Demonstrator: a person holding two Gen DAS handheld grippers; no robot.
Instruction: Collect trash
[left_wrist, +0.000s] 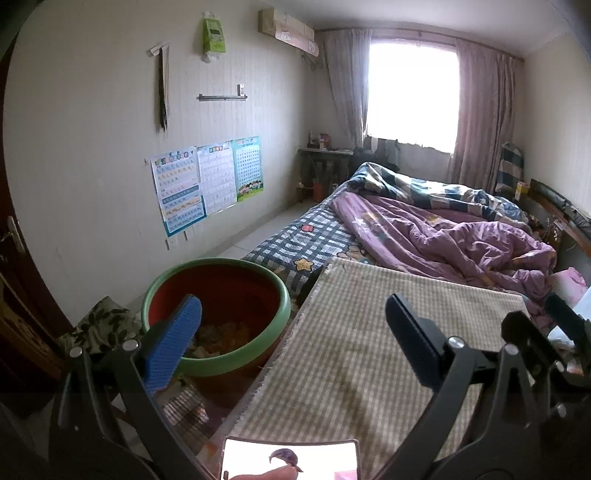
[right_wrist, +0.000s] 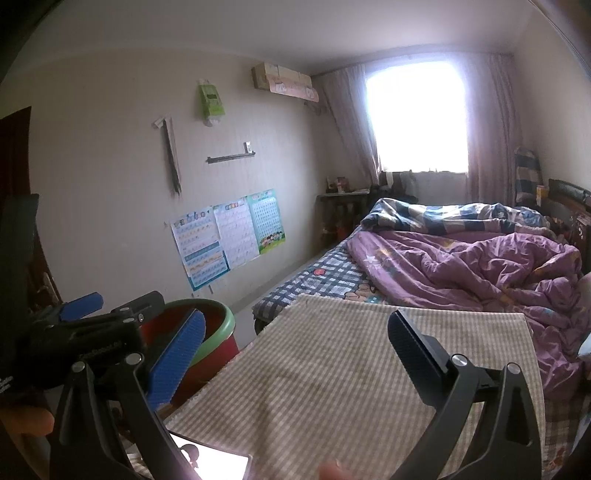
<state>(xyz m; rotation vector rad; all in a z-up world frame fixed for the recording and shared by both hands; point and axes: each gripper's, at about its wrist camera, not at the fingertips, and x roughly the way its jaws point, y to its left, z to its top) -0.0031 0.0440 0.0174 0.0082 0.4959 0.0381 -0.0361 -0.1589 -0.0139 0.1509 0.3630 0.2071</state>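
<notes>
Left gripper (left_wrist: 295, 339): jaws spread wide, nothing between them; one finger has a ribbed blue pad (left_wrist: 173, 343), the other a ribbed black pad, both on matte black arms with silver rivets.
Right gripper (right_wrist: 295, 354): also wide apart and empty, with the same blue and black ribbed pads.
Checked cloth (left_wrist: 369, 350): landmark; a flat, rectangular, beige-and-white woven sheet with a frayed near-left edge, lying below both grippers.
Bin (left_wrist: 218, 306): round tub, red inside and outside with a thick smooth green rim, just left of the checked cloth; the left gripper's blue pad overlaps its near rim in the view.
Trash (left_wrist: 218, 338): crumpled tan and pale scraps lying in the bottom of the bin.
Phone (left_wrist: 290, 458): glossy rounded rectangle with a bright screen, at the near edge of the cloth; a fingertip (left_wrist: 262, 473) touches its lower edge.
Bed (left_wrist: 306, 236): beyond the cloth, a plaid sheet with cartoon patches.
Quilt (left_wrist: 454, 236): rumpled, purple, on the bed beyond the cloth.
</notes>
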